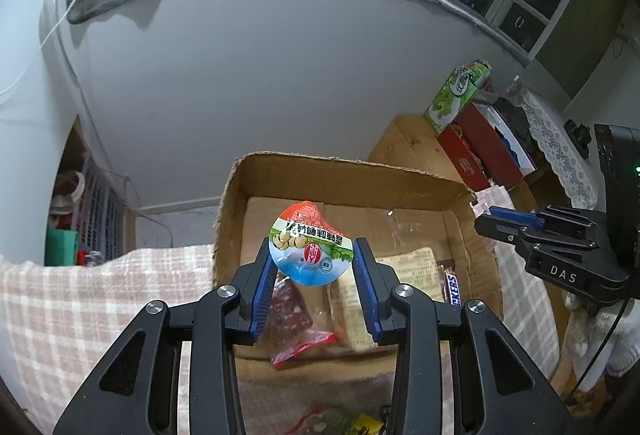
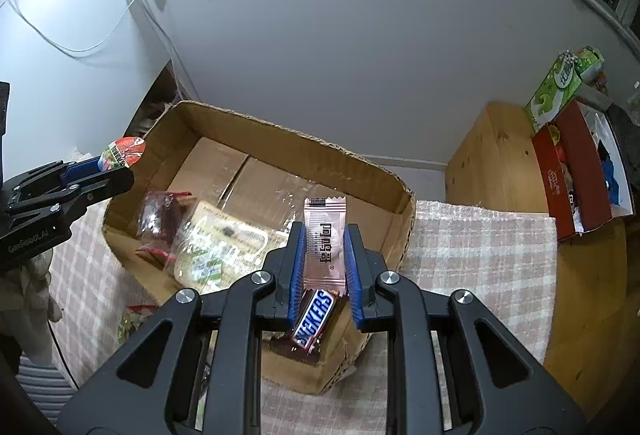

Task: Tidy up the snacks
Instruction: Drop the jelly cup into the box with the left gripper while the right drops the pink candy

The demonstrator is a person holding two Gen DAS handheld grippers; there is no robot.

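The left gripper (image 1: 312, 259) is closed on one round jelly cup (image 1: 310, 249), its foil lid facing the camera, squeezed between both blue fingers and held above the near-left part of the cardboard box (image 1: 344, 179). The right gripper (image 2: 323, 259) is closed more narrowly on one pink sachet (image 2: 324, 239), which stands upright between its fingers over the box's near-right corner.

Three snacks lie inside the box. One Snickers bar (image 2: 314, 319) sits directly beneath the right gripper's fingers, against the near wall. To the left of that gripper lies one clear-wrapped pale cake (image 2: 218, 247), and beyond it, further left, one dark red sausage pack (image 2: 160, 219). In the left wrist view, these last two lie just below and behind the held cup.

The box rests on a pink checked cloth (image 2: 480, 255). Well to the right of both grippers, on a wooden cabinet (image 2: 492, 147), stand one red carton (image 2: 560, 183) and one green carton (image 2: 554, 91).
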